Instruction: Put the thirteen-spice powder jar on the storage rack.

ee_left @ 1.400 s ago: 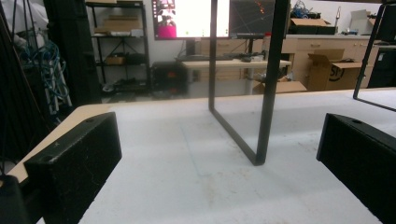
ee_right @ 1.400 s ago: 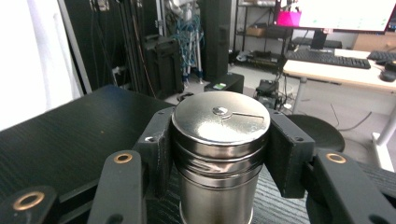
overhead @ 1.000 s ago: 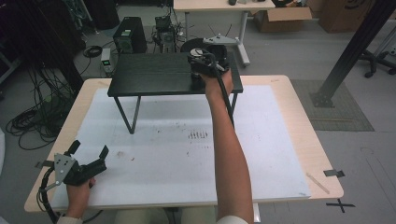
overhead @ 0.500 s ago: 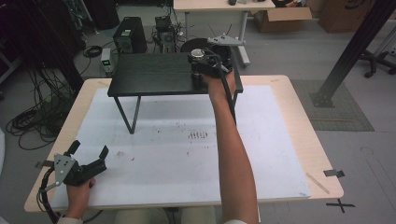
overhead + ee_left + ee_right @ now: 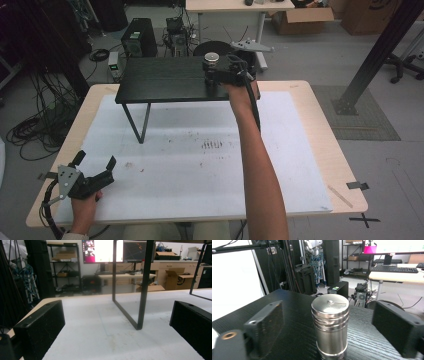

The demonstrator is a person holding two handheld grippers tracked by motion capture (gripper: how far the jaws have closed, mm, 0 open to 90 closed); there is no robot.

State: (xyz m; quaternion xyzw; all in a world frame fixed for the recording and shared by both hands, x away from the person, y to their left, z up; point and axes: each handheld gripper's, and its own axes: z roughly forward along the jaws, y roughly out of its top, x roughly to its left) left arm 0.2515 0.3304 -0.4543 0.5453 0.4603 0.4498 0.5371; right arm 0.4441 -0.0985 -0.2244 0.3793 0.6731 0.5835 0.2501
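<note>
Right gripper jaws have just spread off the steel canister standing upright on the black stand, so I'd back straight away without clipping it, left gripper idling open.

high view: overhead, facing forward and down on the bench | left gripper view: low, skimming it | right gripper view: close up on the black stand | shared: that stand

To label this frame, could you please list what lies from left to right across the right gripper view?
Left jaw pad → steel canister, standing on the black shelf → right jaw pad, both pads apart from it.
</note>
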